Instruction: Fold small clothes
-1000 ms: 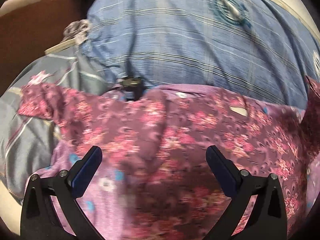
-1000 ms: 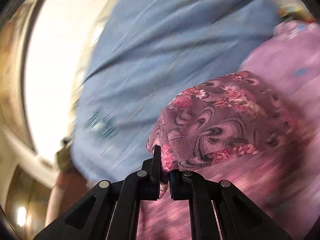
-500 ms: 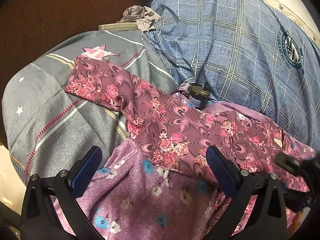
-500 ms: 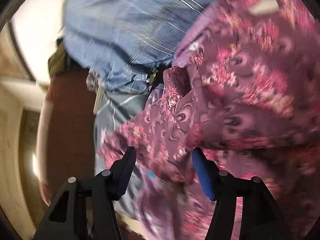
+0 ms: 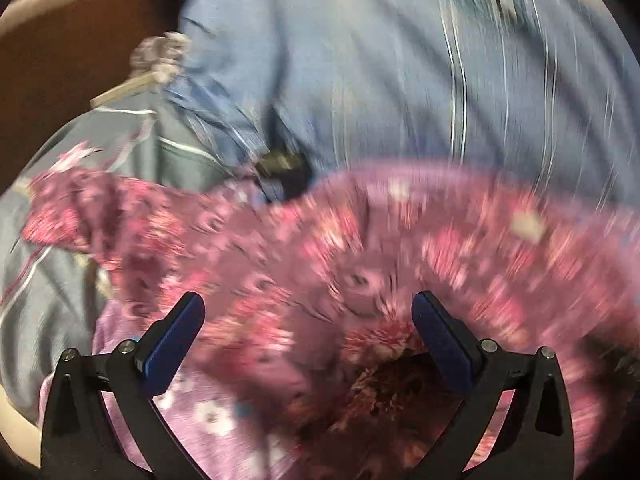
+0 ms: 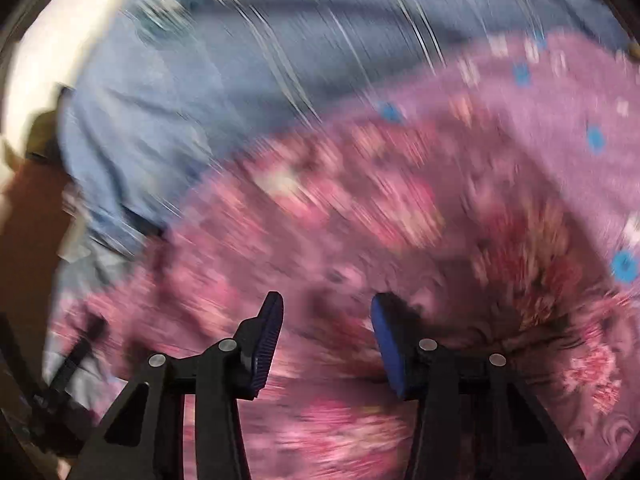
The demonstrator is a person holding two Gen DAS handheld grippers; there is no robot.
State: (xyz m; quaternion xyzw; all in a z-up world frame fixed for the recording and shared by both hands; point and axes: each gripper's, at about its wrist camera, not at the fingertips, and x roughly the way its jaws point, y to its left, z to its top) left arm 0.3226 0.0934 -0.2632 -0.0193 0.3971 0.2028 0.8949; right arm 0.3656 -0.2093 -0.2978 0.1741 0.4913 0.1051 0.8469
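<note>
Blue checked sheet (image 5: 380, 80) beside brown surface (image 5: 60, 72).

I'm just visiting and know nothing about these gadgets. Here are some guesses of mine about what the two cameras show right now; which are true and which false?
1. The left hand-held gripper stands wide open. True.
2. The right hand-held gripper is clamped on a white towel. False: its pads are apart, no cloth shows pinched between them, and no white towel is in view.
3. The floral garment under both grippers is pink and maroon. True.
4. A lilac cloth with blue dots lies beside the floral garment. True.
5. The big cloth behind the garment is plain red. False: it is blue with thin pale stripes.
</note>
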